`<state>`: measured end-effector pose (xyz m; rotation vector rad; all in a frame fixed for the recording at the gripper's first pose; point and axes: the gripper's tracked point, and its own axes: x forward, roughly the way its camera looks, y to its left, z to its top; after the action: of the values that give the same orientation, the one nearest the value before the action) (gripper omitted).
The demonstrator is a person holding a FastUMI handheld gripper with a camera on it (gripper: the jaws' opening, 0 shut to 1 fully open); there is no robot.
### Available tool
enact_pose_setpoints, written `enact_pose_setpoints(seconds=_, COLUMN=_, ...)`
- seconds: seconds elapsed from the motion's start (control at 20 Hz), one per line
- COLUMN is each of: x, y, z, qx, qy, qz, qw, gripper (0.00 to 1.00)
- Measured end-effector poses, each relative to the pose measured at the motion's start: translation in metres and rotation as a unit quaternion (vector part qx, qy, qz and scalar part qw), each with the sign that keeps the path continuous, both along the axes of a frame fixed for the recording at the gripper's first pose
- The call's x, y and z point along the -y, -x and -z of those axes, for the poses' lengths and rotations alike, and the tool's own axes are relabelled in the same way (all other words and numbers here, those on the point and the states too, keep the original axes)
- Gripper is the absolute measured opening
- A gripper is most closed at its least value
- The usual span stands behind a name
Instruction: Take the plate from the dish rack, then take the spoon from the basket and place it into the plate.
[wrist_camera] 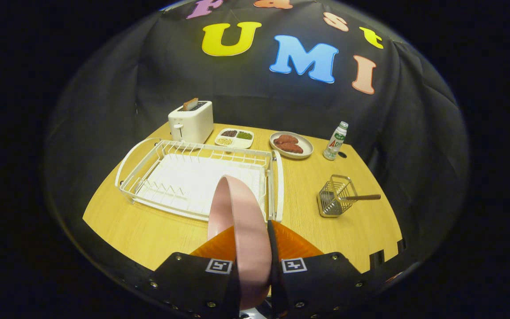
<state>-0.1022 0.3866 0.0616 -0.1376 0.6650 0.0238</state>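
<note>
Gripper point(253, 248) fingers pinch the pink plate point(241, 221) edge-on, low centre, above the rack point(193, 177) – plate step approx. done. Spoon point(361, 197) in basket point(334, 197), right – not yet taken.

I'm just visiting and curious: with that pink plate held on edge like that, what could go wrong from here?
1. The pink plate is pinched on edge by the hand-held gripper; it could slip or twist.
2. It hangs by the dish rack rim and might knock it.
3. The wire basket looks light; pulling out the spoon could tip it.
</note>
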Motion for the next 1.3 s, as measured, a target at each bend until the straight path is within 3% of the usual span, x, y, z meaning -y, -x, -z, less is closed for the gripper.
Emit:
enact_pose_setpoints(seconds=0.25, x=0.02, y=0.023, z=0.05, qx=-0.044, qy=-0.035, qz=0.008, qw=0.998, gripper=0.26)
enact_pose_setpoints(seconds=0.5, x=0.011, y=0.018, z=0.069, qx=-0.055, qy=-0.146, qz=0.019, qw=0.988, gripper=0.26)
enact_pose_setpoints(seconds=0.9, x=-0.021, y=0.011, z=0.107, qx=-0.101, qy=-0.309, qz=0.035, qw=0.945, gripper=0.26)
enact_pose_setpoints(seconds=0.95, x=-0.022, y=0.009, z=0.112, qx=-0.106, qy=-0.314, qz=0.04, qw=0.942, gripper=0.27)
enact_pose_setpoints(seconds=1.05, x=-0.012, y=0.012, z=0.124, qx=-0.113, qy=-0.283, qz=0.053, qw=0.951, gripper=0.3)
enact_pose_setpoints(seconds=1.1, x=-0.008, y=0.014, z=0.126, qx=-0.115, qy=-0.267, qz=0.054, qw=0.955, gripper=0.36)
enact_pose_setpoints(seconds=1.3, x=-0.002, y=0.012, z=0.114, qx=-0.091, qy=-0.261, qz=0.045, qw=0.96, gripper=0.37)
